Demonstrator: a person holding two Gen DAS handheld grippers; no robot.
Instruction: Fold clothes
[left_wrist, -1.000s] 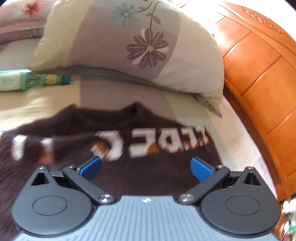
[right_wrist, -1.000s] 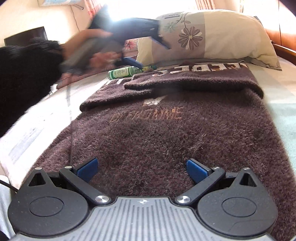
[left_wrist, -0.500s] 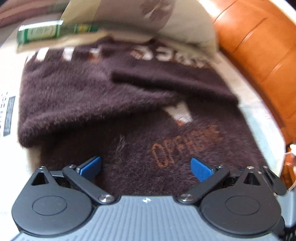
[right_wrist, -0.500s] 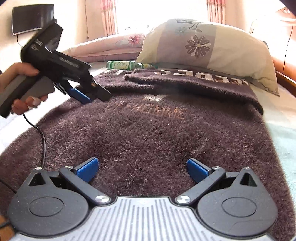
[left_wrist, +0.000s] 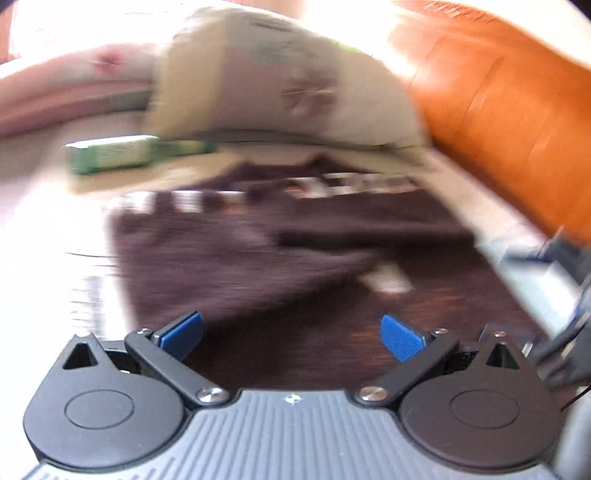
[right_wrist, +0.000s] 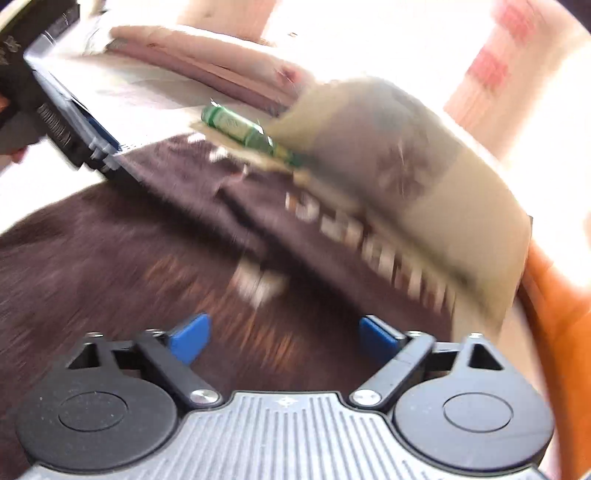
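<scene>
Two grippers hovered over a brown sweater (left_wrist: 295, 258) spread on a pale bed (left_wrist: 55, 240). Left gripper (left_wrist: 291, 332): jaws released, nothing between the blue pads (left_wrist: 400, 336). Right gripper (right_wrist: 284, 334): jaws likewise spread and empty. Both views were motion-blurred. At 12 o'clock of the sweater lay a floral pillow (left_wrist: 277, 81); a green bottle (left_wrist: 114, 153) rested at 10 o'clock, just beside the pillow. An orange wooden headboard (left_wrist: 498, 110) stood at 2 o'clock. Pink bedding (right_wrist: 229, 62) lay beyond the bottle. In the right view the left gripper appeared at 10 o'clock.
</scene>
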